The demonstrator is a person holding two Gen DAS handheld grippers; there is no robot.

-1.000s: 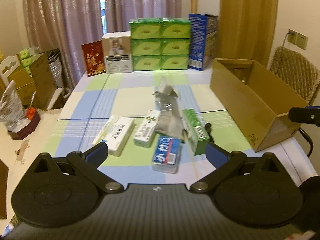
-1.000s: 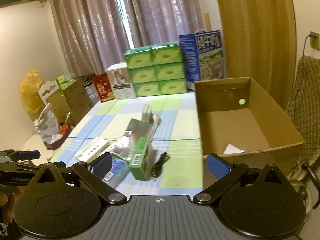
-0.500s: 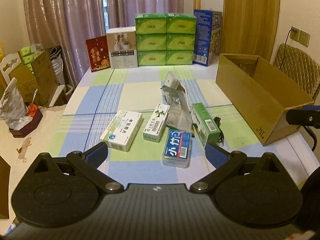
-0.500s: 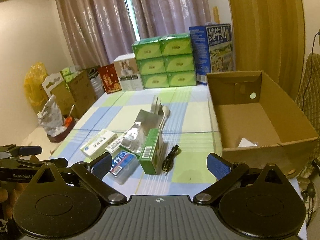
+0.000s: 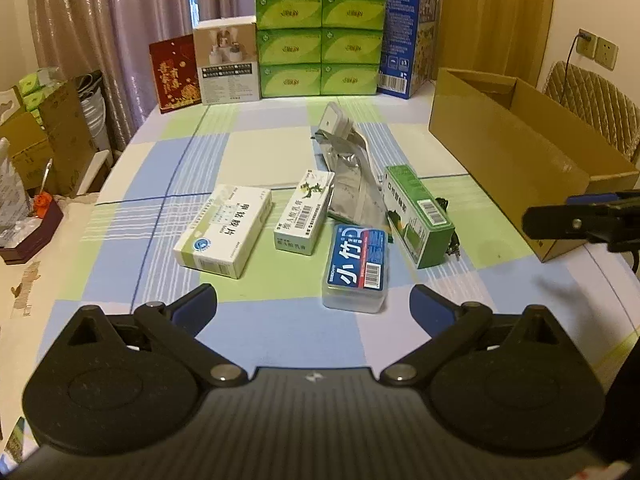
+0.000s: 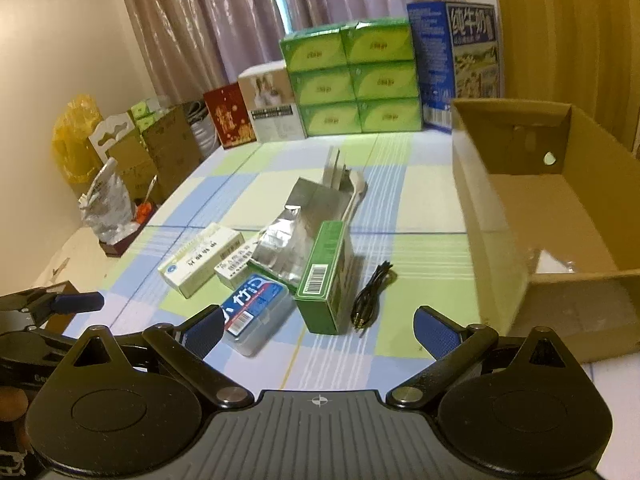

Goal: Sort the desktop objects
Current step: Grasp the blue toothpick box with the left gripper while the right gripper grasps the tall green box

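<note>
From the left wrist: left gripper (image 5: 312, 300) spread wide, empty, hovering at the near edge of the checked tablecloth (image 5: 256, 148), likely lining up a first pick. Within reach, clustered mid-table: two white boxes, the larger (image 5: 224, 236) and the slimmer (image 5: 305, 210); one clear toothpick case (image 5: 356, 266); one green box (image 5: 418, 214); one foil pouch (image 5: 352, 184). Cardboard box (image 5: 508, 160) open-topped at the right, probably the sorting bin. From the right wrist: right gripper (image 6: 318, 326) likewise spread and empty, pointed toward the green box (image 6: 324, 276) standing on its long edge; one black cable (image 6: 370, 292) just beside it. Something pale inside the bin, unclear.
</note>
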